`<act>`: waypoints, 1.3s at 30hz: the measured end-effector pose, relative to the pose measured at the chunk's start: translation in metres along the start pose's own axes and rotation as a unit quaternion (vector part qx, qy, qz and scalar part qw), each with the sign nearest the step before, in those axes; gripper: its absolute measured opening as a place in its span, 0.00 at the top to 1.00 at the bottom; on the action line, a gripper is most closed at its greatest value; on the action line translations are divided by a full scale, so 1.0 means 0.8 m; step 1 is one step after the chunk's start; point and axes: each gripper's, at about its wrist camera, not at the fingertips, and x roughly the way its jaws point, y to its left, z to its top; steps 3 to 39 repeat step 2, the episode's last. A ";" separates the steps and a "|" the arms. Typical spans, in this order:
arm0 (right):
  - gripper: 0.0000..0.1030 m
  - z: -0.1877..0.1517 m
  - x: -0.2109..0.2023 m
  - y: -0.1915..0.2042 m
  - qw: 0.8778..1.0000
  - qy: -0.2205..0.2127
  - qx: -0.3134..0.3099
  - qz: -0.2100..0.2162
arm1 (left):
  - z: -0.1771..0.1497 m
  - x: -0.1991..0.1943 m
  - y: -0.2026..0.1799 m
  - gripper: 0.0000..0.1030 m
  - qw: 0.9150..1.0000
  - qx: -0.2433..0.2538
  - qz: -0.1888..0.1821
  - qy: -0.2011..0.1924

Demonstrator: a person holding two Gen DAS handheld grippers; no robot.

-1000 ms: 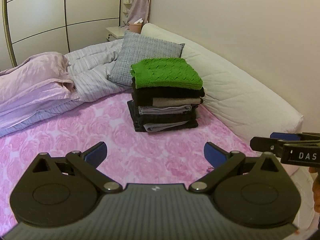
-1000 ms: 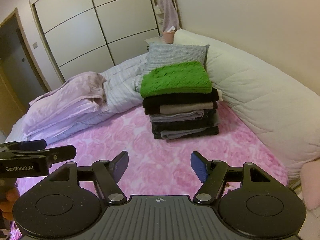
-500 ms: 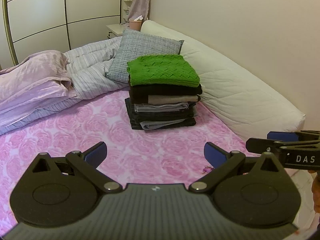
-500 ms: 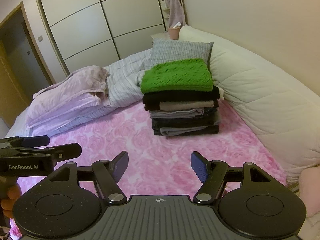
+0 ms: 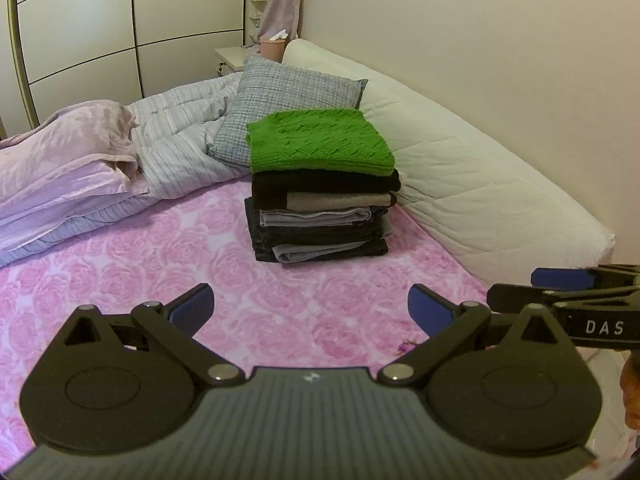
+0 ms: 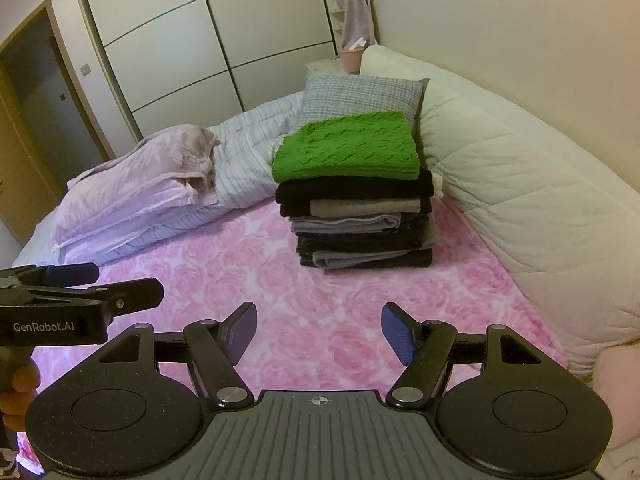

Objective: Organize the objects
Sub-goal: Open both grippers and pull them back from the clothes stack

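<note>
On the bed (image 5: pixel 120 264), over a pink rose-patterned cover, a stack of folded clothes (image 5: pixel 320 216) stands upright near the far side, its back edge close to a long quilted cream bolster (image 5: pixel 480 184) that runs along the wall. A green knitted sweater (image 5: pixel 318 146) with a zigzag texture tops the stack; beneath it lie black, beige, grey and dark layers, flat and roughly squared. Just behind the stack a grey woven pillow (image 5: pixel 288 96) leans, and to the left a striped pale duvet (image 5: pixel 180 136) and a crumpled lilac blanket (image 5: pixel 64 152) are bunched up. Farther back, a pink container (image 5: pixel 273 46) sits on a small nightstand beside tall wardrobe panels (image 5: pixel 120 28), under a garment hanging on the wall; what the container holds is too small to tell, perhaps tissues. Nothing lies between the grippers and the stack. The left gripper (image 5: pixel 311 307) hovers over the cover with its blue-padded fingers (image 5: pixel 192 307) spread wide, released and holding nothing. The right gripper (image 6: pixel 319 331) is likewise released, its fingers (image 6: pixel 396 334) wide apart above the cover, touching nothing. Each gripper shows at the edge of the other's view, side by side and well short of the clothes.
</note>
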 end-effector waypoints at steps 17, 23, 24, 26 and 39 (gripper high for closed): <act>0.36 0.001 0.000 -0.006 1.000 0.000 -0.002 0.001 | 0.001 0.003 -0.006 0.01 1.000 -0.001 0.001 0.001; 0.36 0.001 0.000 -0.006 1.000 0.000 -0.002 0.001 | 0.001 0.003 -0.006 0.01 1.000 -0.001 0.001 0.001; 0.36 0.001 0.000 -0.006 1.000 0.000 -0.002 0.001 | 0.001 0.003 -0.006 0.01 1.000 -0.001 0.001 0.001; 0.36 0.001 0.000 -0.006 1.000 0.000 -0.002 0.001 | 0.001 0.003 -0.006 0.01 1.000 -0.001 0.001 0.001; 0.36 0.001 0.000 -0.006 1.000 0.000 -0.002 0.001 | 0.001 0.003 -0.006 0.01 1.000 -0.001 0.001 0.001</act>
